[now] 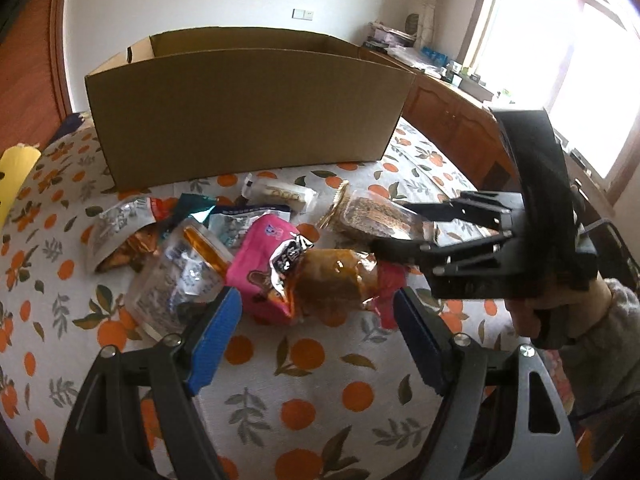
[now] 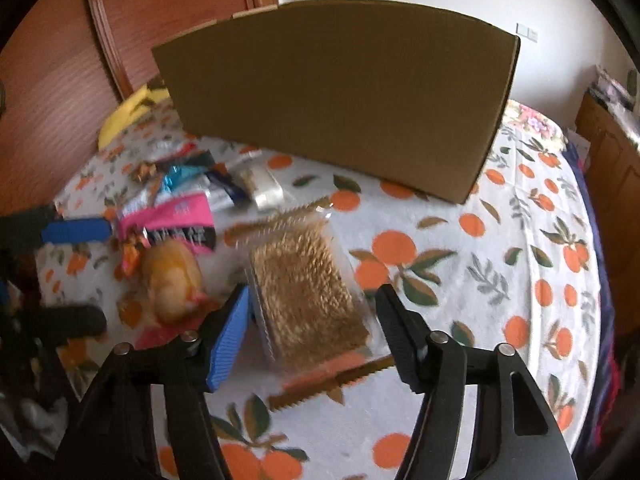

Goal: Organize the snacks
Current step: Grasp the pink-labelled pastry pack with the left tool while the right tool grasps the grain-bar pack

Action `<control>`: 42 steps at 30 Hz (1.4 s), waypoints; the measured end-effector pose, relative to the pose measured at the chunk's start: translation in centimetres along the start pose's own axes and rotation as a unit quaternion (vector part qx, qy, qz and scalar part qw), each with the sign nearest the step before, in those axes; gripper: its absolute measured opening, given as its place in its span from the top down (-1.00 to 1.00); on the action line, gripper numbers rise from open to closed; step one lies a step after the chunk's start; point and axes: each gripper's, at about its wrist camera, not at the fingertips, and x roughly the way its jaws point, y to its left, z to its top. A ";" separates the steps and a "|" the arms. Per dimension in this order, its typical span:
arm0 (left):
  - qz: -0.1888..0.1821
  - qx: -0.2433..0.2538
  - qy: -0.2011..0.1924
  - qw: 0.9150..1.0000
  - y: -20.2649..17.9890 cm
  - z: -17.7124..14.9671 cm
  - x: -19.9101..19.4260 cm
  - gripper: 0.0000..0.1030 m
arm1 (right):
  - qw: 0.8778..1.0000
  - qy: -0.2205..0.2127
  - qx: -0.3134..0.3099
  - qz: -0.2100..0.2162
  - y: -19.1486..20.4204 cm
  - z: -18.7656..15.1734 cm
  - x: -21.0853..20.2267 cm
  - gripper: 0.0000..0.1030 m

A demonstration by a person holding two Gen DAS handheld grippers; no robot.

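Note:
Several snack packs lie heaped on an orange-print cloth (image 1: 304,404) in front of an open cardboard box (image 1: 248,112) (image 2: 340,100). My left gripper (image 1: 318,320) is open, its pads either side of a brown bread pack (image 1: 332,280) (image 2: 172,276) that rests on a pink pack (image 1: 260,264) without touching it. My right gripper (image 2: 316,332) (image 1: 390,226) straddles a clear pack of seeded sticks (image 2: 308,300) (image 1: 372,216). Its pads sit close at the pack's long edges, and I see no squeeze on the wrapper. The pack lies flat on the cloth.
More packs lie left of the pink one, among them a clear bag (image 1: 180,276) and a silver bag (image 1: 120,224). A yellow item (image 1: 16,172) sits at the far left edge. A wooden cabinet (image 1: 452,120) stands under the window; a wooden door (image 2: 60,60) stands behind.

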 end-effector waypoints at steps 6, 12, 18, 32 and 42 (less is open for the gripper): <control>-0.018 -0.034 -0.001 0.999 -0.7 0.4 0.9 -0.54 | 1.000 -0.015 0.002 -0.013 -0.4 -1.2 -0.3 -0.11; -0.025 -0.069 0.015 0.997 -0.6 0.4 2.1 -0.51 | 1.000 -0.019 -0.002 -0.024 -0.4 -1.5 -0.4 -0.11; -0.010 -0.084 0.013 0.996 -0.2 2.0 3.1 -0.51 | 0.999 -0.023 -0.002 -0.027 -0.2 -1.6 -0.3 -0.11; 0.063 -0.033 0.003 0.997 -0.6 2.2 3.9 0.04 | 0.999 -0.026 0.003 -0.021 -0.5 -1.6 -0.3 -0.11; 0.057 -0.019 0.026 0.998 -0.6 0.1 3.3 -0.01 | 0.999 -0.025 -0.001 -0.027 -0.3 -1.5 -0.2 -0.11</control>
